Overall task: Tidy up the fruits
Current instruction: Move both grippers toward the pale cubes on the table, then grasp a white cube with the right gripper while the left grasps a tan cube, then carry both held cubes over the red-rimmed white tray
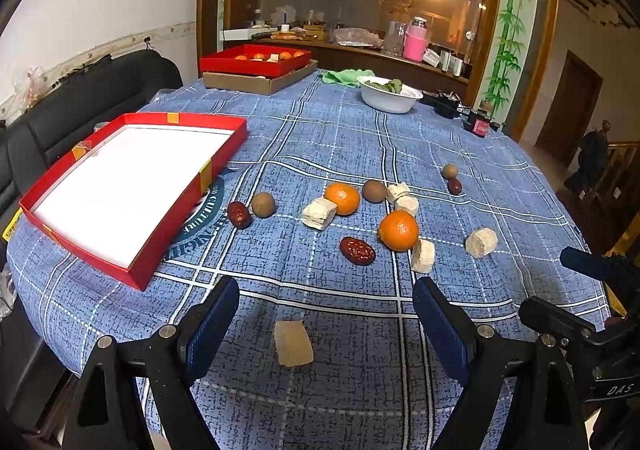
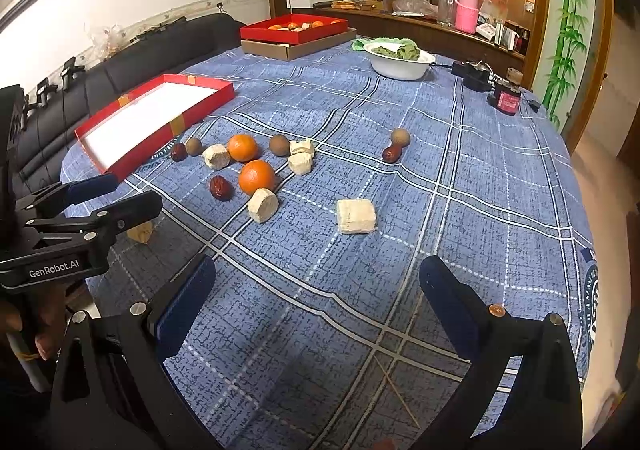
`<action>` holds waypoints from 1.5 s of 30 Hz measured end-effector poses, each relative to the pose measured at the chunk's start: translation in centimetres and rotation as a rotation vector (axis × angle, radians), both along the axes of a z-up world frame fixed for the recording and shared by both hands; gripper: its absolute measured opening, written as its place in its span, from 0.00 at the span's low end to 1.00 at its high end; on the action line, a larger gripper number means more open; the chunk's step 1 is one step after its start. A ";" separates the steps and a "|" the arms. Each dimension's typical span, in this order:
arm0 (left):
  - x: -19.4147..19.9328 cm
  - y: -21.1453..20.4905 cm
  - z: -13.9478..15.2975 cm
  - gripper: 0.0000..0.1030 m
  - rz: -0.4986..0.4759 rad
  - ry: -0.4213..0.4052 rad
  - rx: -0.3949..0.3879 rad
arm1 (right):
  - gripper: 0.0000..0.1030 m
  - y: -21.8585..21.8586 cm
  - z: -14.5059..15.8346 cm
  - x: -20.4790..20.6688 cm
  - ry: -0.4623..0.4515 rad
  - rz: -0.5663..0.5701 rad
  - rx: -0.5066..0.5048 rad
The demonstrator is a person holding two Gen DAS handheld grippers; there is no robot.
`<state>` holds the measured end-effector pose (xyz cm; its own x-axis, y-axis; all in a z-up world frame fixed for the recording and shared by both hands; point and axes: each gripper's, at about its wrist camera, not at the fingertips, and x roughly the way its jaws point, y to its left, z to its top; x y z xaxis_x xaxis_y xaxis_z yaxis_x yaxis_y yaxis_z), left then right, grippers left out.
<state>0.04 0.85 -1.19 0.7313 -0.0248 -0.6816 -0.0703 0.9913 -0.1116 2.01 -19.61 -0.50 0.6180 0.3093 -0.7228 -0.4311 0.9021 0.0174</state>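
Observation:
Two oranges [image 1: 342, 198] [image 1: 399, 230], three red dates [image 1: 357, 250], three brown round fruits [image 1: 263, 204] and several pale blocks [image 1: 319, 213] lie scattered on the blue checked tablecloth. An empty red box [image 1: 166, 238] with a white floor sits to their left. My left gripper [image 1: 326, 324] is open, low over the near table edge, with one pale block [image 1: 293, 344] lying on the cloth between its fingers. My right gripper [image 2: 316, 302] is open over bare cloth, with a pale block [image 2: 356, 216] just ahead. The oranges [image 2: 257, 177] and red box [image 2: 208, 104] lie to its front left.
At the back, a red box holding oranges [image 1: 256, 59] rests on a cardboard box, beside a white bowl of greens [image 1: 388, 93]. Small black devices [image 2: 472, 75] and a red-labelled jar [image 2: 507, 99] sit back right. A black sofa [image 1: 80, 105] runs along the table's left.

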 end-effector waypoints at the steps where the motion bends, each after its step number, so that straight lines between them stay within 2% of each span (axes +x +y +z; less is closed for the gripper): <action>1: 0.0 0.0 0.0 0.85 0.000 0.001 0.000 | 1.00 0.0 0.0 0.0 0.001 -0.001 0.001; 9: -0.2 0.3 -0.1 0.85 0.003 -0.004 -0.003 | 1.00 -0.2 -0.2 0.3 0.004 -0.010 0.006; 17: -0.3 0.5 -0.3 0.85 0.012 -0.002 -0.006 | 0.99 0.1 -0.9 3.4 0.014 -0.058 -0.003; 18: -0.2 0.5 -0.3 0.85 0.014 0.000 -0.008 | 0.96 0.2 -1.0 3.8 0.012 -0.062 -0.009; 19: -0.1 0.6 -0.4 0.85 0.015 0.002 -0.010 | 0.86 0.3 -1.1 4.2 0.009 -0.068 -0.016; 23: 0.1 0.4 -0.6 0.85 0.008 0.008 -0.012 | 0.70 0.9 -1.9 6.0 0.037 -0.080 -0.041; 24: 0.2 0.3 -0.6 0.85 0.002 0.008 -0.009 | 0.58 1.1 -2.1 6.3 0.045 -0.083 -0.053; 26: 0.4 -0.2 -0.7 0.85 -0.014 0.011 -0.004 | 0.47 1.5 -2.8 7.0 0.065 -0.085 -0.073; 27: 0.5 -0.5 -0.7 0.85 -0.021 0.013 -0.003 | 0.32 1.6 -3.1 7.2 0.072 -0.087 -0.078; 28: 0.6 -0.8 -0.8 0.84 -0.030 0.013 -0.001 | 0.25 1.6 -3.4 7.6 0.097 -0.086 -0.078; 33: 2.2 -3.3 -0.7 0.80 -0.093 0.027 -0.003 | 0.25 0.9 -3.3 7.7 0.100 -0.090 -0.054; 35: 3.1 -4.5 -0.9 0.77 -0.118 0.052 0.001 | 0.25 0.1 -3.0 7.5 0.096 -0.101 -0.019; 40: 6.1 -6.9 -2.8 0.40 -0.149 0.170 -0.002 | 0.25 -2.0 -2.9 7.1 0.098 -0.140 0.056; 41: 6.7 -7.1 -3.3 0.39 -0.145 0.191 -0.004 | 0.25 -2.4 -2.8 7.1 0.097 -0.143 0.075; 44: 7.8 -7.9 -3.4 0.34 -0.130 0.184 0.026 | 0.25 -3.2 -2.7 7.1 0.100 -0.147 0.108; 45: 8.0 -8.0 -3.4 0.28 -0.129 0.184 0.027 | 0.25 -3.4 -2.7 7.1 0.101 -0.145 0.119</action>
